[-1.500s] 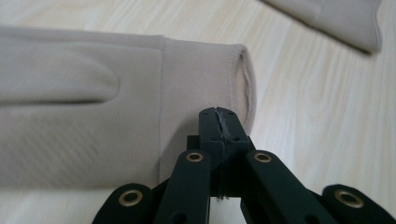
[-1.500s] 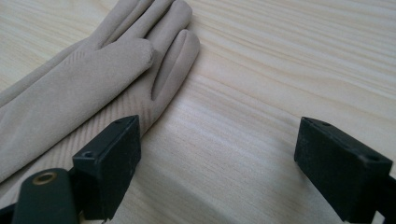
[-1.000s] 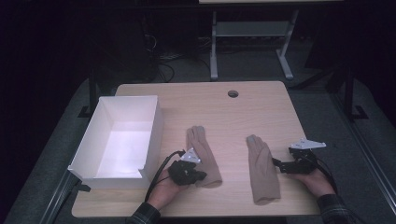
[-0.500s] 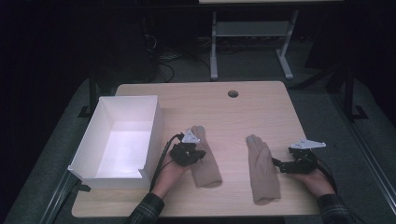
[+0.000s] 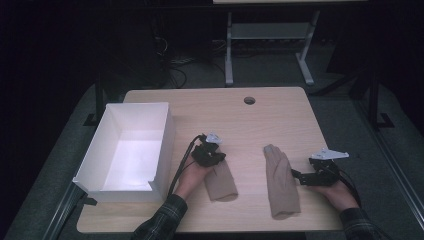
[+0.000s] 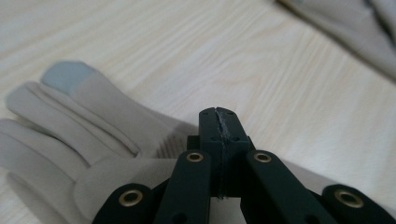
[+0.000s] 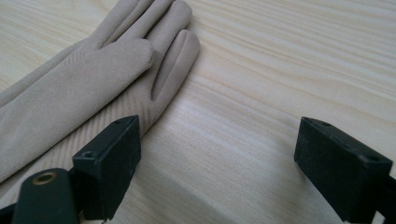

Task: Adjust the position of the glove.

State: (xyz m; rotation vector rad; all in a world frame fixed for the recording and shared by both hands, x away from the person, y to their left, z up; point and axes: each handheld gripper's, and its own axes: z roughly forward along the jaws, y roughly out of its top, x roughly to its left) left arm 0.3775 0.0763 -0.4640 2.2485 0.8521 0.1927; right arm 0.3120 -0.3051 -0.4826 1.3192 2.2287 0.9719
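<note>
Tongs in the left hand (image 5: pixel 207 155) are pressed fully together, their black tips meeting in a thin seam over the left glove (image 6: pixel 88 140); whether any cloth is caught between them cannot be told, since the tips hide the spot they rest over. That glove lies flat on the tabletop (image 5: pixel 280 115) just right of the white box (image 5: pixel 165 130), its fingers spread and one fingertip capped in a smooth grey patch, likely a touch pad. Right tongs (image 5: pixel 305 177) stand wide apart, low over the wood, with the right glove (image 7: pixel 93 74) lying just inside the near jaw, touching nothing that can be made out. Such a pose reads as a hand waiting beside its glove while the other one works. Both gloves are soft beige, suede-like knit with fine diagonal ribbing near the cuff, limp and thin, so they will fold and drag rather than lift stiffly. They sit side by side, well apart, fingers pointing away from the person. Open-topped and straight-walled, the box looks a probable place for them. Pale wood grain runs across the tabletop, with a round cable hole (image 5: pixel 249 100) near its far edge.
</note>
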